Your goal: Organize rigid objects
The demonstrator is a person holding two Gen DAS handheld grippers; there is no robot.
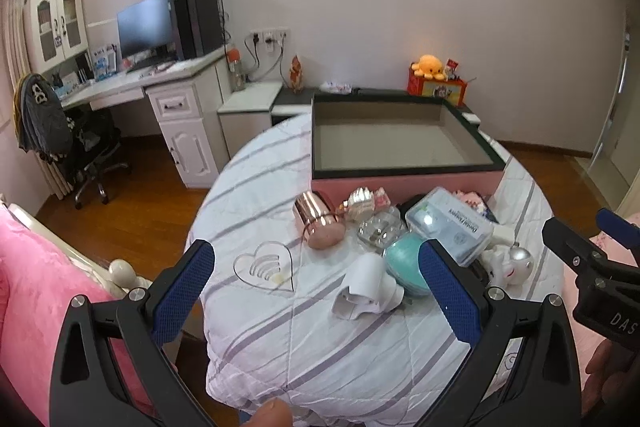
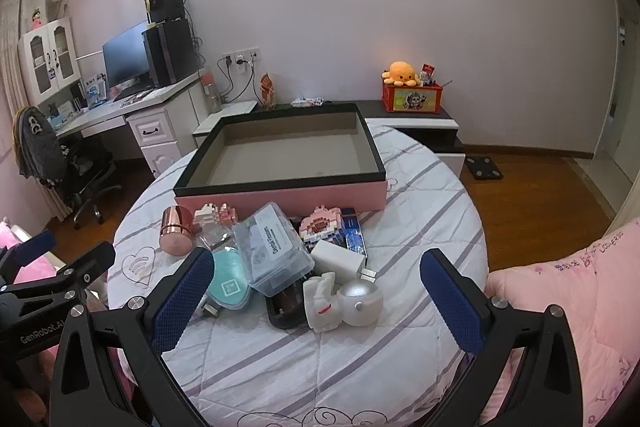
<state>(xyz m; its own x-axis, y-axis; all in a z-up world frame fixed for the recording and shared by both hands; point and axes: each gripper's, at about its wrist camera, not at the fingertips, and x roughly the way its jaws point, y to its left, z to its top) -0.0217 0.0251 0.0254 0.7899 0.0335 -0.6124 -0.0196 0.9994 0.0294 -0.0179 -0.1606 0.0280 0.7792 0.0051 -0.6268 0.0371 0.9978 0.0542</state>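
Round table [image 2: 420, 211], white quilted cover with lilac stripes. At its far side: shallow pink box [image 2: 280, 197], black rim, grey-brown interior, nothing inside.

Heap of small items against the box's near wall:
- rose-gold metal cup [image 2: 176, 230], on its side, at the heap's left;
- clear plastic case [image 2: 274, 249] with printed label, resting on top of other pieces;
- teal rounded case [image 2: 228, 285], partly under the clear case;
- white astronaut figure [image 2: 340, 301] with silver helmet, lying down, nearest the right camera;
- pink brick-built model [image 2: 320, 225] just before the box;
- white plug adapter [image 2: 340, 261].

Left gripper [image 1: 316, 291]: fingers spread wide, holding nothing, short of the heap. Right gripper [image 2: 316, 301]: likewise wide apart and unladen.
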